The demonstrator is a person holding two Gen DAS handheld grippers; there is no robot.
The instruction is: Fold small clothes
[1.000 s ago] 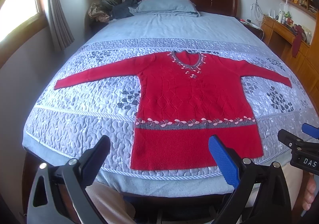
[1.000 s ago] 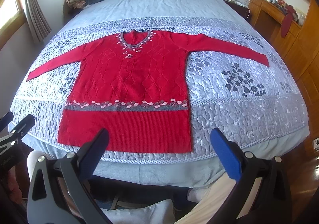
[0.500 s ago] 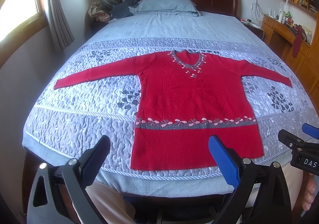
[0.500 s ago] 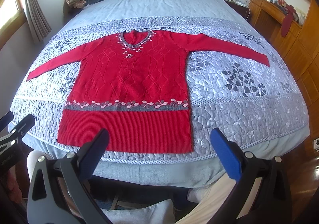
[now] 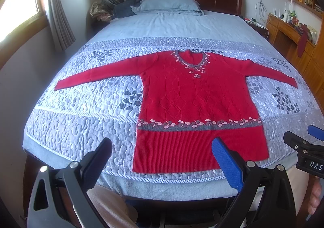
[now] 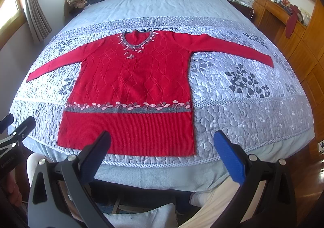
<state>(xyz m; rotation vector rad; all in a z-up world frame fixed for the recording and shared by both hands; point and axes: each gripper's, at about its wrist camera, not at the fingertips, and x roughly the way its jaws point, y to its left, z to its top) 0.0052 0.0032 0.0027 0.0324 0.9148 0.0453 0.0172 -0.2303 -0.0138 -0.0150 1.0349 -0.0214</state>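
Red sweater (image 5: 194,106) lies flat mid-frame on the quilted bed (image 5: 81,126), sleeves outstretched.
We hold left gripper (image 5: 162,159) and right gripper (image 6: 162,153) spread wide, empty, at lower frame short of its ribbed hem.

Room was bright w/ daylight from the window (image 5: 18,11), which glared white. Edges bent & dark; middle looked sharp.

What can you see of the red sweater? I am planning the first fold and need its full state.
The red sweater lies flat and face up on the quilted bedspread, hem nearest the camera, both long sleeves spread sideways. It looks knitted: diamond-patterned body, ribbed lower part, a grey band with pink flowers, and a grey V-neck with pink leaf shapes. It is unfolded, and neither hand-held gripper touches it.
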